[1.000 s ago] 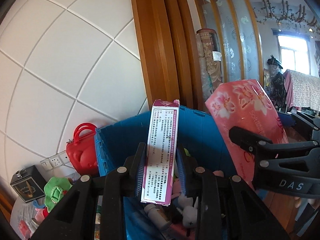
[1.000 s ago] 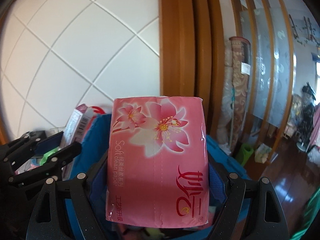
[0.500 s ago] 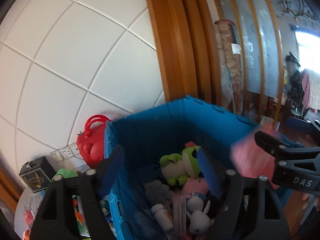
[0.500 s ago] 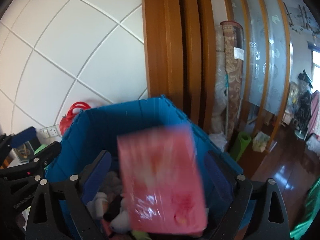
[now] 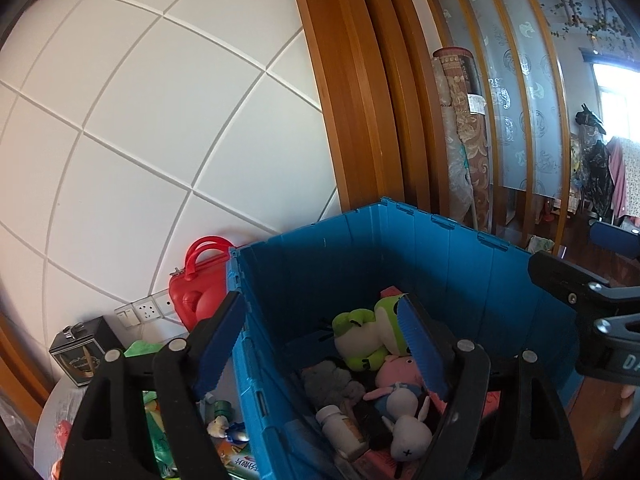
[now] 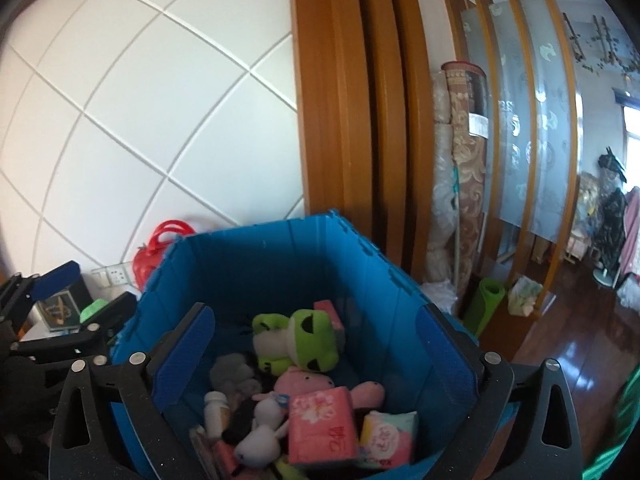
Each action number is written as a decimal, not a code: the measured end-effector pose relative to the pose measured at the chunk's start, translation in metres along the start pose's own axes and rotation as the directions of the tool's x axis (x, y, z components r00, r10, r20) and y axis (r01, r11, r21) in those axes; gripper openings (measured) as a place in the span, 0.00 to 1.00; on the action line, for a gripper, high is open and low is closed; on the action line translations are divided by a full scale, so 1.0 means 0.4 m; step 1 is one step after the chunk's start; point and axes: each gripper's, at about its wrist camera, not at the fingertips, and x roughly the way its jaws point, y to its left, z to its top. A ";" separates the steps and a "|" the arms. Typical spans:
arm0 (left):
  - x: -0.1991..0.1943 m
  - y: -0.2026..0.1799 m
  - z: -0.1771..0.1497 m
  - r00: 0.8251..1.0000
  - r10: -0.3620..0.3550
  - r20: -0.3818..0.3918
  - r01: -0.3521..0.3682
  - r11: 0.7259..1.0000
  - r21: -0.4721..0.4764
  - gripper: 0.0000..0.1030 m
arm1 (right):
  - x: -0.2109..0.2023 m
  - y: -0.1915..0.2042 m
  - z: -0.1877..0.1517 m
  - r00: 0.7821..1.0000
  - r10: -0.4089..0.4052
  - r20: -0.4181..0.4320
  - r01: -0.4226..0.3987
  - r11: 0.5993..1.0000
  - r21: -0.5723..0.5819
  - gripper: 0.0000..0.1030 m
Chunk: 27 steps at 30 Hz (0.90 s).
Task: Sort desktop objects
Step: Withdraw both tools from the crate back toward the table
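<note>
Above the blue crate (image 6: 280,264), both grippers are shown released and empty. The left gripper (image 5: 320,344), which a second ago was clenched on a tall narrow box with printed text, is now seen with its jaws parted and nothing between them; that box cannot be picked out with certainty among the crate's contents. The right gripper (image 6: 316,354) has just been opening, and its jaws stand wide with nothing between them; the pink tissue pack (image 6: 322,424) that was held in it a second ago and seen blurred in mid-fall half a second ago is now lying inside the crate, near its front wall, just beside a smaller pink-and-white packet (image 6: 386,438). Two items are thus judged to be sorted into the crate, alongside the green frog plush (image 6: 298,340), a pink plush (image 6: 306,382) and a white bottle (image 6: 216,410). To the left of the crate, a red handbag (image 5: 198,280), a dark box (image 5: 82,354) and loose items are left on the table (image 5: 52,412), so further pick-ups are judged to be needed. Red characters are printed on the tissue pack but cannot be read reliably; part of a white logo is visible on the right gripper's body in the left wrist view.
</note>
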 end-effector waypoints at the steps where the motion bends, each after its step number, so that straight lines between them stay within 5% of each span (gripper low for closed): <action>1: -0.007 0.002 -0.006 1.000 0.003 0.002 -0.003 1.000 0.001 0.76 | -0.010 0.009 -0.003 1.000 0.008 0.004 -0.008 1.000 -0.005 0.99; 9: -0.076 0.084 -0.066 0.998 0.062 0.004 -0.062 0.996 -0.061 0.76 | -0.080 0.120 -0.038 0.994 0.108 0.026 -0.105 0.991 -0.083 0.99; 15: -0.170 0.224 -0.165 0.981 0.194 0.002 -0.192 0.974 -0.121 0.76 | -0.118 0.238 -0.078 0.964 0.263 0.047 -0.255 0.959 -0.125 0.99; 21: -0.271 0.434 -0.329 0.922 0.378 -0.085 -0.388 0.903 -0.185 0.76 | -0.120 0.453 -0.136 0.889 0.458 -0.010 -0.449 0.867 -0.217 0.99; 27: -0.377 0.682 -0.529 0.815 0.526 -0.244 -0.574 0.791 -0.210 0.76 | -0.093 0.747 -0.235 0.783 0.601 -0.163 -0.620 0.729 -0.289 1.00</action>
